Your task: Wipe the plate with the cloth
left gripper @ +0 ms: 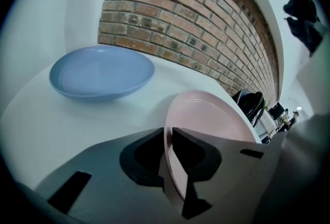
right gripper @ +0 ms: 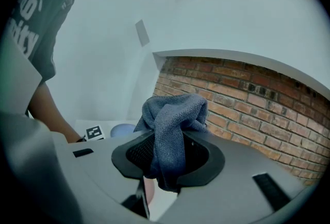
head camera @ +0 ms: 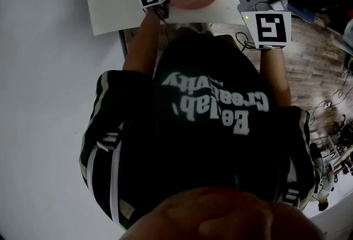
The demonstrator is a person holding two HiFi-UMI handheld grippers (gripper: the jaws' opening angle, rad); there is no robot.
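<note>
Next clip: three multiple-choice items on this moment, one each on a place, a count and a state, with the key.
1. The pink plate's rim is: A) between the left claw's jaws B) on the floor C) in a sink.
2. Plates in view: A) one B) two C) three.
3. The right claw is: A) open, empty B) shut on the cloth C) shut on a spoon.
Key: 1 A, the left gripper view shows it there; 2 B, pink plus the blue plate; 3 B, cloth bunched between its jaws.

Pink plate [left gripper: 211,120], rim tight between the left gripper [left gripper: 167,128] jaws; blue plate [left gripper: 102,71] behind on white table [left gripper: 41,130].
</note>
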